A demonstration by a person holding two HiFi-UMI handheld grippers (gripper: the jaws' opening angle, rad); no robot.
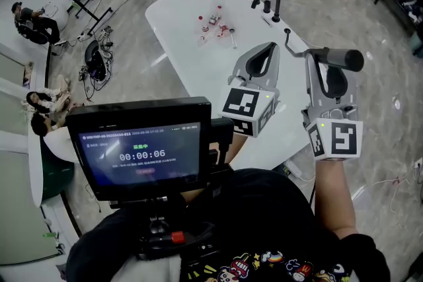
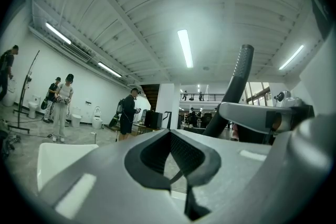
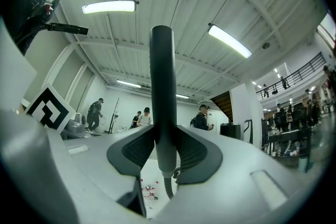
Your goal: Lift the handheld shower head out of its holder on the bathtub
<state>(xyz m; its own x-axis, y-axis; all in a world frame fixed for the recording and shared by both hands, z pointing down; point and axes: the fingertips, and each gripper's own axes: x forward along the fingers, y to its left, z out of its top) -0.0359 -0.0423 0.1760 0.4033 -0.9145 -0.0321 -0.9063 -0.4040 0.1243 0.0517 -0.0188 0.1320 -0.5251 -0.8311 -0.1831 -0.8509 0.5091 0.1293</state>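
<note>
One shower head point(image 1: 336, 58), one bathtub point(image 1: 173, 28), two grippers. The right gripper point(image 1: 317, 57), held high near the tub's right side, clamps the shower head's handle. The left gripper point(image 1: 266, 49) is beside it, jaws closed and empty.

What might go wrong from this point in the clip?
The right gripper clamps the shower head near its hose end, so the long free part may swing or slip. The hose trails down toward the bathtub; pulling higher may tug it. A drop could hit the small bottles.
</note>
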